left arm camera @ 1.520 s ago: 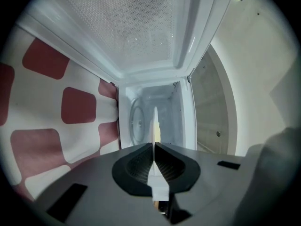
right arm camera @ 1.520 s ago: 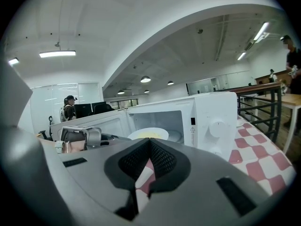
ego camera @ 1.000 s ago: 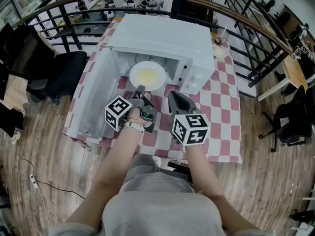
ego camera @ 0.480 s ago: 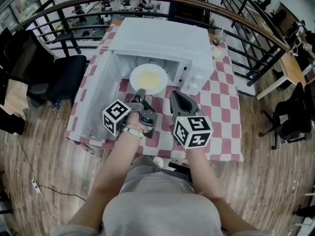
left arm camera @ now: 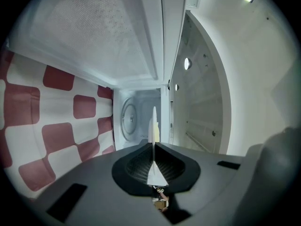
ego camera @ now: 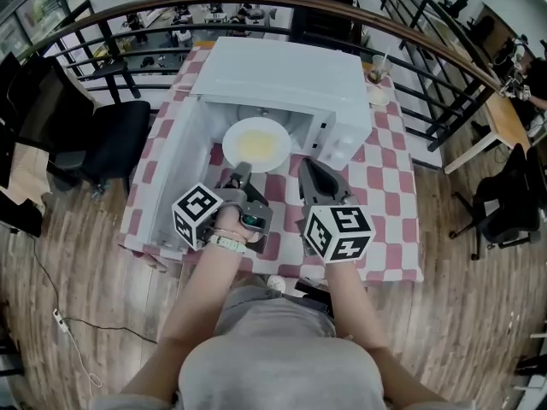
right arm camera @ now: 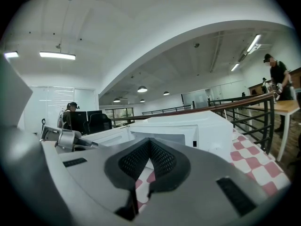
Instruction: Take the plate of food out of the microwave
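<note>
A white plate (ego camera: pixel 256 143) with yellow food hangs at the mouth of the open white microwave (ego camera: pixel 282 75). My left gripper (ego camera: pixel 242 171) is shut on the plate's near rim. In the left gripper view the plate (left arm camera: pixel 153 124) shows edge-on as a thin white line pinched between the jaws of the left gripper (left arm camera: pixel 154 147), with the microwave's glass turntable (left arm camera: pixel 129 119) behind it. To the right of the plate, my right gripper (ego camera: pixel 309 171) is shut with nothing in it. In its own view the right gripper (right arm camera: pixel 149 147) faces the microwave's front (right arm camera: pixel 188 126).
The microwave door (ego camera: pixel 171 178) lies swung open to the left over the red-checked tablecloth (ego camera: pixel 385 186). A cup with a straw (ego camera: pixel 379 67) stands at the table's back right. A black railing (ego camera: pixel 427 49) curves behind the table. A black chair (ego camera: pixel 111 135) stands at the left.
Both grippers have risen a little. The left one has lifted the plate and drawn it slightly out toward the person. The jaws of both stay as they were.
</note>
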`<action>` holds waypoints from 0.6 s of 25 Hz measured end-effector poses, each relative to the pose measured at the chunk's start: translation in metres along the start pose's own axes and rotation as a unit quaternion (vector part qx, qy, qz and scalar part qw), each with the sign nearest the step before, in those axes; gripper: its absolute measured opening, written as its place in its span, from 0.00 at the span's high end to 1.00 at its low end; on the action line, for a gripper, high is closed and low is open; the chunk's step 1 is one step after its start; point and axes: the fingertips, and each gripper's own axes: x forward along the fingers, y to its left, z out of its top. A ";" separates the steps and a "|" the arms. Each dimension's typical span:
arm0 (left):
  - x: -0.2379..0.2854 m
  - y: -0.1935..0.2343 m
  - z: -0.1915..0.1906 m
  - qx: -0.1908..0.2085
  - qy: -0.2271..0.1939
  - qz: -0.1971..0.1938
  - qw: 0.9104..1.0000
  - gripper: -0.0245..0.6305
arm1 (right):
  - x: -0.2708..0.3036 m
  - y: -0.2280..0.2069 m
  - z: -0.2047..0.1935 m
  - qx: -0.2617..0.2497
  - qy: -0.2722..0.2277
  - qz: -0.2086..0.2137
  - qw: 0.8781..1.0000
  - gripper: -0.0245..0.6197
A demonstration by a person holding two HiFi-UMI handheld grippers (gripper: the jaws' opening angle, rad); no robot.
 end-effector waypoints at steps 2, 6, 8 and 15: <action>-0.004 -0.006 0.001 0.000 -0.002 -0.003 1.000 0.94 | 0.001 0.003 0.004 -0.007 -0.002 0.003 1.000 0.92; -0.010 -0.022 0.001 0.000 -0.003 -0.017 1.000 0.94 | 0.002 0.011 0.008 -0.015 -0.004 0.011 1.000 0.92; -0.012 -0.031 0.000 0.002 -0.003 -0.025 1.000 0.94 | 0.003 0.013 0.009 -0.017 -0.003 0.013 1.000 0.92; -0.011 -0.052 0.005 0.006 -0.004 -0.046 0.999 0.94 | 0.007 0.020 0.017 -0.015 -0.005 0.017 1.000 0.92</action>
